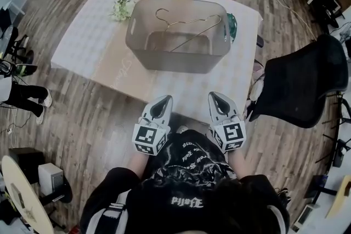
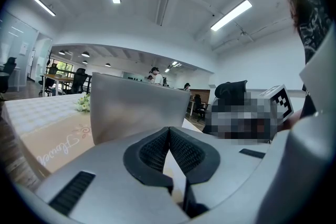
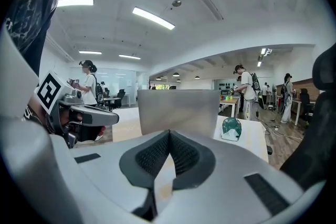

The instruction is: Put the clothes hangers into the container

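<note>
A pale, cloth-covered surface [image 1: 88,46] carries a grey, round-cornered, translucent container [image 1: 175,60], with a black mesh chair [image 1: 299,85] to its right. The left tongs [image 1: 166,98] and right tongs [image 1: 213,95] are closed and empty, short of the container. A thin wire hanger [image 1: 193,21] lies inside the container, and flowers [image 1: 120,8] sit beside it.

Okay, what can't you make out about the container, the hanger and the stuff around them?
- The hanger: in the head view its thin wires overlap inside the container; I cannot tell whether there is more than one.
- The container's inside: both gripper views show only its outer wall.
- The green object: in the head view the container hides part of it; in the right gripper view it is too small to identify.
- Left gripper view: a mosaic patch covers the area right of the container.
</note>
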Motion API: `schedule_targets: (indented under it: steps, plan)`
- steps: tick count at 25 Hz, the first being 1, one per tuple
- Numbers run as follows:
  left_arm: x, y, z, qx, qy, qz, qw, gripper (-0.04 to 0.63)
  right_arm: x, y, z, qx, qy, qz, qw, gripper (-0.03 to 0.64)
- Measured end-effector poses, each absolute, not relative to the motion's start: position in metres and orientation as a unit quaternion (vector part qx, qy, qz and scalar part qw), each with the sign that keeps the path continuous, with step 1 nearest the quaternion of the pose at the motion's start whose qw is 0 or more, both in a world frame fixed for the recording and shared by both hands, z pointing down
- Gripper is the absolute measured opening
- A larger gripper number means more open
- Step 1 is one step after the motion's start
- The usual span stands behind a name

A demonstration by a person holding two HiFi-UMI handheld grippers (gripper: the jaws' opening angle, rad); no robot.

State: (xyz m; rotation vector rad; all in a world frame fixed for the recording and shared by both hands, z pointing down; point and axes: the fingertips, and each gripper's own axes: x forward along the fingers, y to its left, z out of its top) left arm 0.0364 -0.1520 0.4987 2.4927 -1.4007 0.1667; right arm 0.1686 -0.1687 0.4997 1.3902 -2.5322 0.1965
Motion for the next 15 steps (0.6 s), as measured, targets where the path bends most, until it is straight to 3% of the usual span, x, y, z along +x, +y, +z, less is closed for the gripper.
schedule_targets:
  steps: [15]
  plan:
    - [0.022, -0.147, 0.505, 0.858, -0.489, 0.057, 0.145, 0.020, 0.157, -0.165, 0.510, 0.476, -0.864, 0.066, 0.149, 0.008]
